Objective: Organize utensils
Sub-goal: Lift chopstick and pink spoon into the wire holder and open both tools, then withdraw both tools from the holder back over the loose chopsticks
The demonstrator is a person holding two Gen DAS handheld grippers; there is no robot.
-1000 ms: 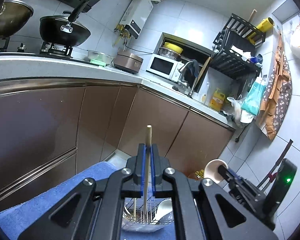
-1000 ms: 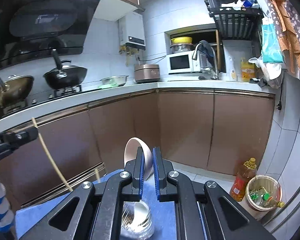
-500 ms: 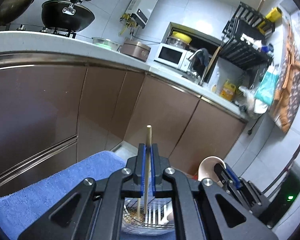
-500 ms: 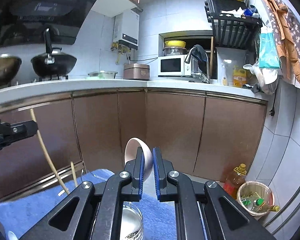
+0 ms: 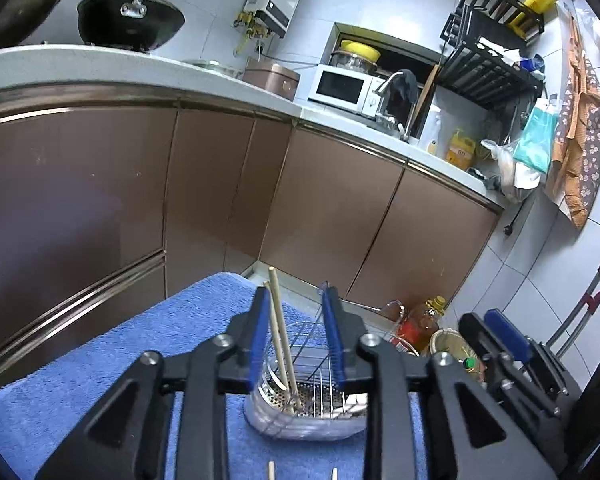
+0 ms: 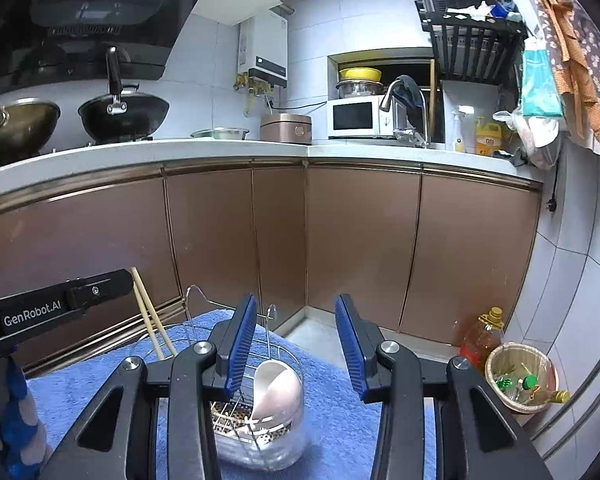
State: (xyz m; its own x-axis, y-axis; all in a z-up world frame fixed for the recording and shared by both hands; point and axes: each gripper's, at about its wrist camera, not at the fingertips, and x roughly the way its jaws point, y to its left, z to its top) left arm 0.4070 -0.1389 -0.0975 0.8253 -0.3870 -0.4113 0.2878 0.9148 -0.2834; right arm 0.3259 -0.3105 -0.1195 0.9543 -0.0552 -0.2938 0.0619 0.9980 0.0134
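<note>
A wire drying rack (image 5: 316,404) in a clear tray stands on a blue towel (image 5: 148,360). Two wooden chopsticks (image 5: 279,332) stand leaning in the rack, free of my open left gripper (image 5: 296,332), which hovers just above them. In the right wrist view the chopsticks (image 6: 150,320) lean at the rack's left side, and a pale pink bowl (image 6: 278,394) sits on its edge in the rack (image 6: 256,420). My right gripper (image 6: 296,344) is open and empty above the bowl. The left gripper's body (image 6: 56,308) shows at the left.
Brown cabinets (image 6: 340,240) and a white counter (image 6: 220,148) run behind the towel. An oil bottle (image 6: 482,338) and a small waste basket (image 6: 520,376) stand on the floor at the right. Two more stick tips (image 5: 271,470) show at the bottom edge of the left wrist view.
My left gripper opened and let the chopstick drop into the rack. My right gripper opened and left the bowl in the rack. Both grippers tilted downward.
</note>
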